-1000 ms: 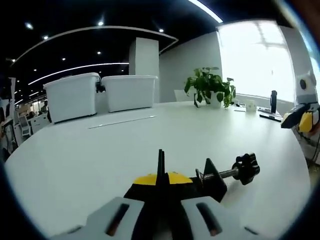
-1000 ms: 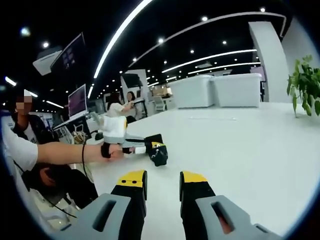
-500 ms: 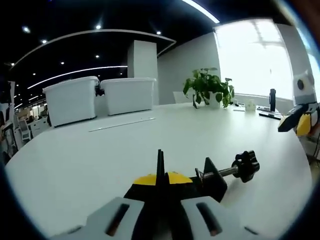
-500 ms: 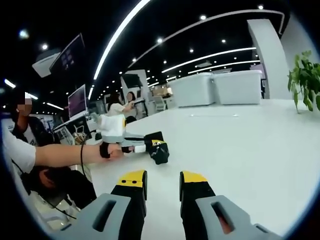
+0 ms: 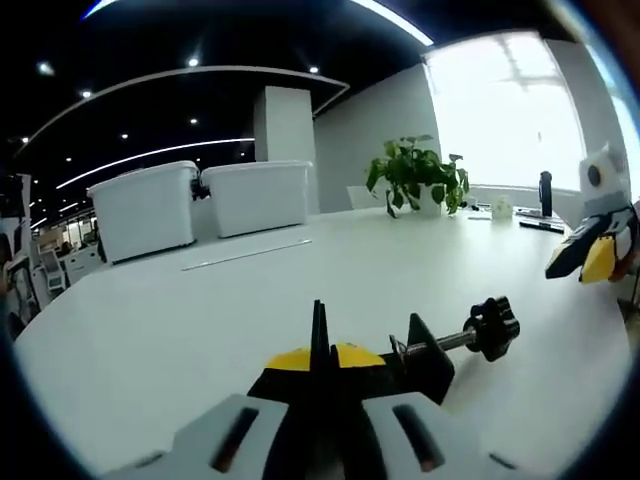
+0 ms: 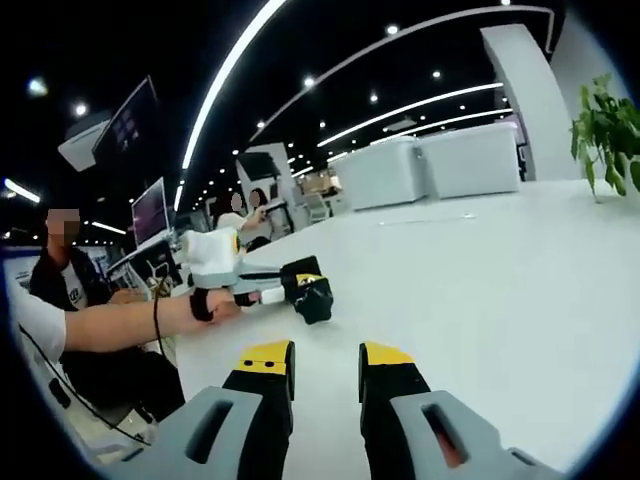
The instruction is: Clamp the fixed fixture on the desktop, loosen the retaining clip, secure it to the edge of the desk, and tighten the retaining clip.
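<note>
My left gripper (image 5: 320,358) is shut on the thin upright plate of the black clamp fixture (image 5: 425,362). The fixture's screw and black knob (image 5: 495,325) stick out to the right, low over the white desk (image 5: 300,290). In the right gripper view the same left gripper (image 6: 268,290), held by a person's hand (image 6: 205,305), grips the fixture (image 6: 312,298) near the desk's left edge. My right gripper (image 6: 326,362) stands open over the desk with nothing between its jaws, well short of the fixture. It also appears at the right edge of the left gripper view as the right gripper (image 5: 588,255).
Two white storage bins (image 5: 145,205) (image 5: 255,190) and a potted plant (image 5: 415,175) stand at the desk's far side, with a thin strip (image 5: 245,253) lying in front of the bins. Small items (image 5: 545,205) sit by the window. People (image 6: 250,215) sit beyond the desk's left edge.
Both views have shifted slightly with the hands. The left gripper keeps its hold on the fixture and the right jaws stay open.
</note>
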`<act>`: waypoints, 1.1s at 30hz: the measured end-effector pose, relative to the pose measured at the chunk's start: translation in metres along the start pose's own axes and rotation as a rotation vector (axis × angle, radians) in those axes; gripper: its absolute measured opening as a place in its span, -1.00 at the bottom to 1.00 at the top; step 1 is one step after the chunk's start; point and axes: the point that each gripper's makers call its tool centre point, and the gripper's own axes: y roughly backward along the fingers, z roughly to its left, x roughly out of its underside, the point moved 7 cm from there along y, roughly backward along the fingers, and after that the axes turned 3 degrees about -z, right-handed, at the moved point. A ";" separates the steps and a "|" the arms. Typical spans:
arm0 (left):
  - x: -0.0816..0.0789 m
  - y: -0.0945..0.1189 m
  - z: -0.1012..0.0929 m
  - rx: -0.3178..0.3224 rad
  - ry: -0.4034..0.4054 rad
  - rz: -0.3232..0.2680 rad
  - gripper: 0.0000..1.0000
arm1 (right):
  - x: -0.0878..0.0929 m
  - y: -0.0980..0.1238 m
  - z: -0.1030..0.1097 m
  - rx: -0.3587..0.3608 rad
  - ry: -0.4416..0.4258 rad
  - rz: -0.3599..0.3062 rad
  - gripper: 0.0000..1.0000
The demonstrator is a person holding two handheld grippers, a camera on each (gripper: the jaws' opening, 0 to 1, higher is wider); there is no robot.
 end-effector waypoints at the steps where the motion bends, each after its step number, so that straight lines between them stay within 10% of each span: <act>1: 0.000 0.000 -0.001 -0.001 -0.002 0.000 -0.90 | 0.000 0.000 0.000 -0.003 -0.003 -0.004 -0.51; 33: 0.000 -0.003 0.005 0.013 0.010 -0.003 -0.89 | -0.013 -0.037 0.003 -0.078 0.085 -0.150 -0.51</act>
